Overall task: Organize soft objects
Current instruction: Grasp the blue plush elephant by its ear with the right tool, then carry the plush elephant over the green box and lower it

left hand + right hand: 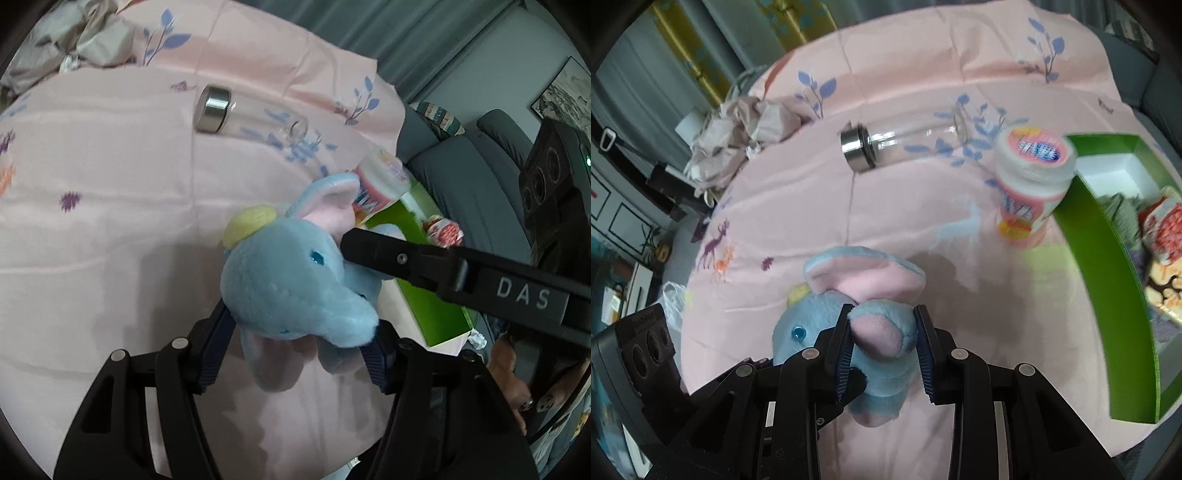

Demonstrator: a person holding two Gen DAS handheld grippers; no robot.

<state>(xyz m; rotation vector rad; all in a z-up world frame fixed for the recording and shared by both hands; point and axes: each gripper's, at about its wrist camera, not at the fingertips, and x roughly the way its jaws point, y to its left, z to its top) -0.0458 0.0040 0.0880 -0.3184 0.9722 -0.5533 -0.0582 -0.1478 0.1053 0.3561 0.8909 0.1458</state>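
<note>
A blue plush elephant [291,280] with pink ears and a yellow hat is held above the pink bedsheet [110,206]. My left gripper [295,332] is shut on the elephant's head and ear. My right gripper [882,332] is shut on its pink-soled foot [879,332]; the elephant's head [805,325] shows to the left. One black finger [388,254] of the right gripper reaches in from the right in the left wrist view. A green open box [1108,258] with soft things inside stands at the right.
A clear bottle [905,144] with a steel cap lies on the sheet. A pink and white jar [1030,188] stands beside the green box [436,306]. Crumpled beige cloth [738,129] lies at the far left. A grey sofa [465,177] is beyond the sheet's edge.
</note>
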